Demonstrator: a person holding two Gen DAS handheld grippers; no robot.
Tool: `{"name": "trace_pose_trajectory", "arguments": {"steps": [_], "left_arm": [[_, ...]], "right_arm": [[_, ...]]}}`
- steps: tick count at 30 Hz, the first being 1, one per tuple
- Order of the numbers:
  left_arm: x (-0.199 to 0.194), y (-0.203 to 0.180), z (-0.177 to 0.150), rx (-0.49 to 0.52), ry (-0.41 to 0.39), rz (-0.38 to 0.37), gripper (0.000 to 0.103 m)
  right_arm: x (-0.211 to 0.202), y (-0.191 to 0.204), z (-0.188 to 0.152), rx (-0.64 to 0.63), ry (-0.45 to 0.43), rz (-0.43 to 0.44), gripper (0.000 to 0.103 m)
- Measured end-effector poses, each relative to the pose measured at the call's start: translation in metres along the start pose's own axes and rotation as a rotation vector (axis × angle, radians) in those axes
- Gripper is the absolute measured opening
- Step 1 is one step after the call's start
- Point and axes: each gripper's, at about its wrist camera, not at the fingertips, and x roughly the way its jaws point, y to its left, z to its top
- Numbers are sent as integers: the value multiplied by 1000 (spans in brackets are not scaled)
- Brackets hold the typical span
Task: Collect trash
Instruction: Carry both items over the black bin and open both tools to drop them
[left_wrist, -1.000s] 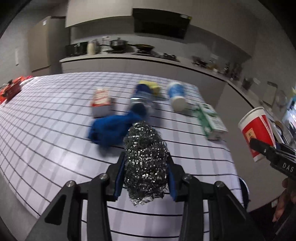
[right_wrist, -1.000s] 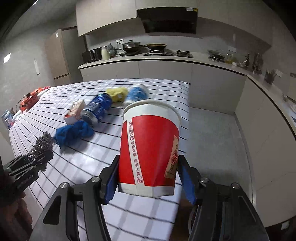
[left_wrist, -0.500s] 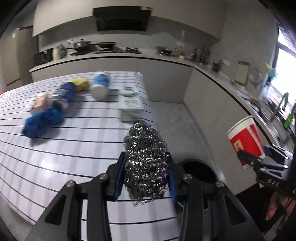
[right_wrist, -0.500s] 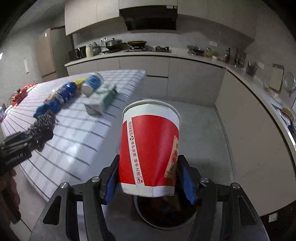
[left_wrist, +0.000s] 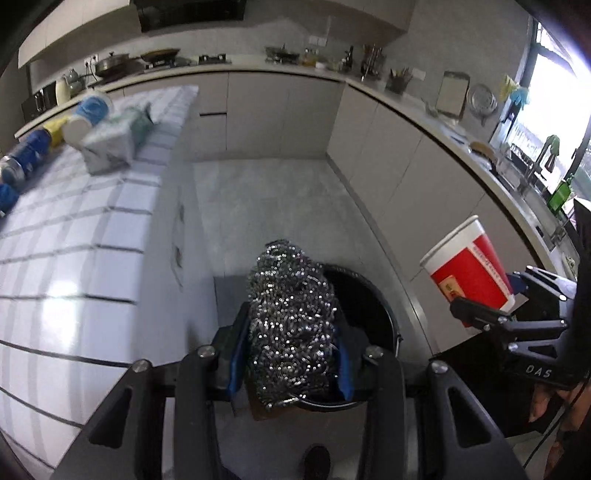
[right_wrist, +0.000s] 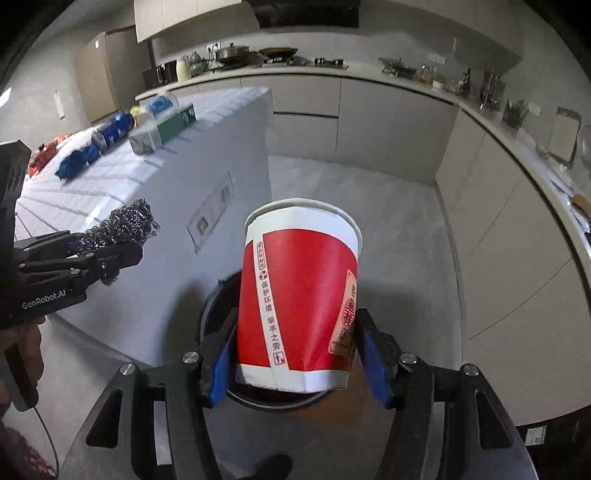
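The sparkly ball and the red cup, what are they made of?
The sparkly ball looks like steel wool: tangled shiny metal threads that glint. The red cup looks like paper: thin printed wall, rolled white rim, a seam down its side. It may have a coating; I cannot tell.

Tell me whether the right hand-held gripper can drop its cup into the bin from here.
Probably yes. The right hand-held gripper holds the red paper cup above the black bin, whose open mouth shows right beneath it with nothing seen between them.
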Motion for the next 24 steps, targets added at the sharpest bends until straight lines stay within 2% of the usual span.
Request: {"name": "trace_pose_trajectory", "arguments": {"steps": [6, 9, 10, 11, 12, 13, 14, 17, 24], "left_arm": [[47, -16, -13, -12, 79, -5, 41], [71, -17, -20, -51, 106, -77, 45], [76, -14, -22, -78, 99, -117, 49], [86, -8, -27, -122, 106, -136, 74], [95, -4, -31, -157, 139, -87, 96], [102, 4, -35, -208, 160, -45, 97], [103, 7, -37, -232, 158, -39, 97], [96, 9, -40, -236, 143, 35, 98], [78, -12, -40, -153, 99, 139, 100]], "right_arm": [[52, -16, -18, -104, 88, 67, 62], [81, -13, -26, -214, 136, 97, 62], [89, -13, -27, -239, 147, 107, 62], [101, -12, -29, -276, 152, 123, 63], [111, -12, -31, -320, 138, 120, 66], [120, -12, -34, -353, 135, 111, 86], [132, -15, -38, -380, 153, 94, 101], [143, -25, -44, -406, 152, 62, 103], [137, -49, -42, -240, 155, 26, 103]]}}
